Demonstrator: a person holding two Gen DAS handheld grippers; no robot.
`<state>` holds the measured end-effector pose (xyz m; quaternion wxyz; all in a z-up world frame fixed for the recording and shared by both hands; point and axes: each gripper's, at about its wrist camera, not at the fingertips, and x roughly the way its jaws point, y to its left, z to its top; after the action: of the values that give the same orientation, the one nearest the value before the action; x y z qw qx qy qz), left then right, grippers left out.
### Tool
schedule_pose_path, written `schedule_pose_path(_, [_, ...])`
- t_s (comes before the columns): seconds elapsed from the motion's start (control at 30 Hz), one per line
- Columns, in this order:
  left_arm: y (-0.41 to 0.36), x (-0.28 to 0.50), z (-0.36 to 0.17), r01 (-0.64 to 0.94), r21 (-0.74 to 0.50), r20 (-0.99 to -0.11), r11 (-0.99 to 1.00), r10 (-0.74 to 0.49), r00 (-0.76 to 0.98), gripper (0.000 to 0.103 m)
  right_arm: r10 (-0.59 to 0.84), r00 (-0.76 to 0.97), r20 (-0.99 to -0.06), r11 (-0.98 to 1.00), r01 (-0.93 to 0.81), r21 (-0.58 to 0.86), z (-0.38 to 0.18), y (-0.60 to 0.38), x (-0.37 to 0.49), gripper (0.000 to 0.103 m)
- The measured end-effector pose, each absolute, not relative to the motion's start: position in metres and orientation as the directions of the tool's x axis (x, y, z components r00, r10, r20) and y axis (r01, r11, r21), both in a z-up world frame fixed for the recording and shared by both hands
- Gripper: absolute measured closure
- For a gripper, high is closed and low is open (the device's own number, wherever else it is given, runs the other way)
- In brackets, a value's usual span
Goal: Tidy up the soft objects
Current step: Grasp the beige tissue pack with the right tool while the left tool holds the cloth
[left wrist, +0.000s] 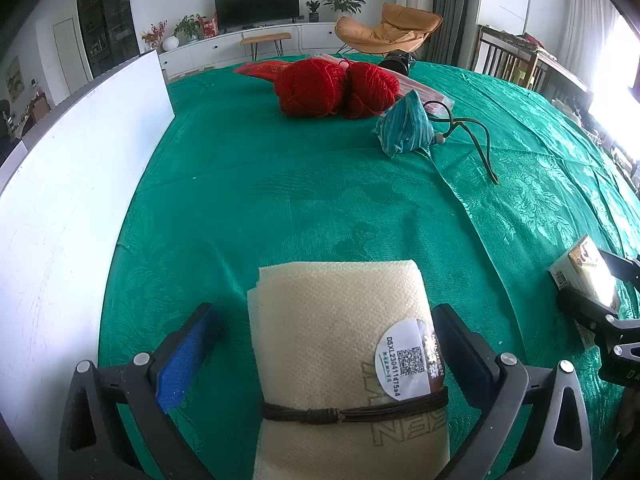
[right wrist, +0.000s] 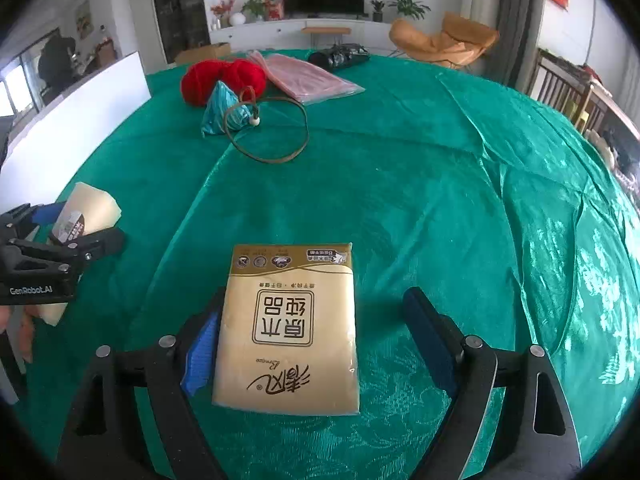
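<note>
Broadly, a green tablecloth (right wrist: pixel 400 184) covers the whole table, a white board (left wrist: pixel 72 208) standing along its left edge. Far side: two red yarn balls (left wrist: pixel 336 88), touching, with a teal pyramid-shaped pouch (right wrist: pixel 224 110) just beside them. Near side: the left gripper (left wrist: pixel 324 344) stands spread around a cream cloth roll (left wrist: pixel 340 344); contact on its right looks possible. The right gripper (right wrist: pixel 316 328) is spread; the tissue pack (right wrist: pixel 292 328) lies flat between its fingers.

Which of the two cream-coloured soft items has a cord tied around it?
The rolled cream cloth between the left claw's fingers, bound by a dark cord. The flat tissue pack has none.
</note>
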<state>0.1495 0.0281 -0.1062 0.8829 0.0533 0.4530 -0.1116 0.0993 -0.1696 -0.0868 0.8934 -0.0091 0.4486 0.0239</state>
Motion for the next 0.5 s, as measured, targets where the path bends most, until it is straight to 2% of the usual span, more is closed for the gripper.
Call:
schedule_pose_path(0.4, [0.028, 0.149, -0.106, 0.244, -0.007, -0.813, 0.97, -0.147, 0.563, 0.0, 0.041, 0.565, -0.824, 0.997, -0.074, -0.001, -0.085, -0.171, 0.102, 0.016])
schedule_pose_path(0.5, [0.027, 0.158, -0.102, 0.257, -0.009, -0.882, 0.966, -0.129, 0.453, 0.0, 0.051, 0.463, -0.885, 0.995, -0.097, 0.007, -0.083, -0.172, 0.118, 0.018])
